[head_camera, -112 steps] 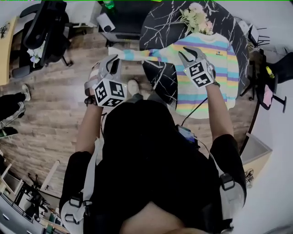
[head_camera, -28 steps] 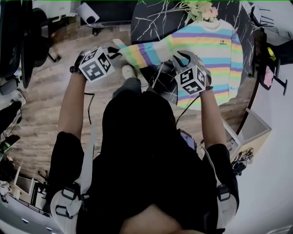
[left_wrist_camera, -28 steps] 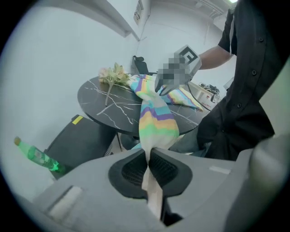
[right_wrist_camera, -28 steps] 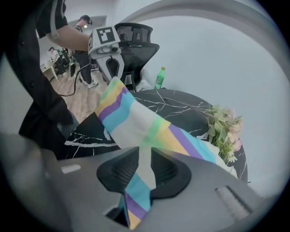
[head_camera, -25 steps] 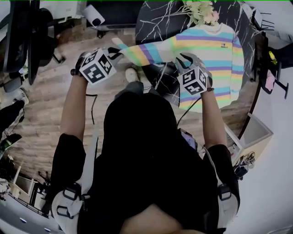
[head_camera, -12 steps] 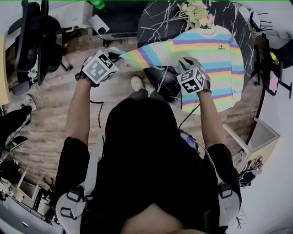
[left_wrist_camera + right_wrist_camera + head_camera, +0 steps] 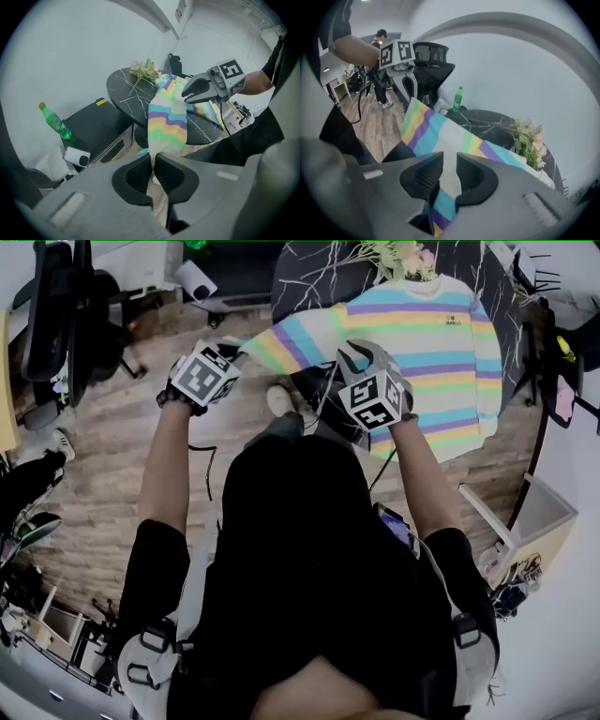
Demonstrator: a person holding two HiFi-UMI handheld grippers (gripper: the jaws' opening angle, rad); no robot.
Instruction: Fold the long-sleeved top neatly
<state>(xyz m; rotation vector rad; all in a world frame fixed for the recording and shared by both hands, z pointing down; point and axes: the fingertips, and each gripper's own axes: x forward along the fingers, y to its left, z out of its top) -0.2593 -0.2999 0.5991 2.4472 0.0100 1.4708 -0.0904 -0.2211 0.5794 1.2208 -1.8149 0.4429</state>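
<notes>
The striped long-sleeved top (image 7: 441,343) lies spread on a round black marble table (image 7: 309,277). Its left sleeve (image 7: 291,334) stretches off the table edge, raised in the air. My left gripper (image 7: 239,351) is shut on the sleeve's cuff (image 7: 154,157), and the sleeve (image 7: 167,122) runs from it back to the table. My right gripper (image 7: 354,354) sits where the sleeve meets the body. Its jaws stand a little apart with striped fabric (image 7: 447,159) pinched between them, and more fabric hangs below. The left gripper view shows the right gripper (image 7: 187,96) at the sleeve's upper end.
A bunch of flowers (image 7: 398,257) lies on the table's far side above the collar. A green bottle (image 7: 57,123) stands on a black cabinet (image 7: 93,126). Office chairs (image 7: 66,306) stand on the wood floor at left, and a person's legs (image 7: 28,474) show at the left edge.
The right gripper has shifted left and slightly up along the sleeve. The left gripper has rolled while keeping the cuff. 4.5 s ago both hovered without fabric.
</notes>
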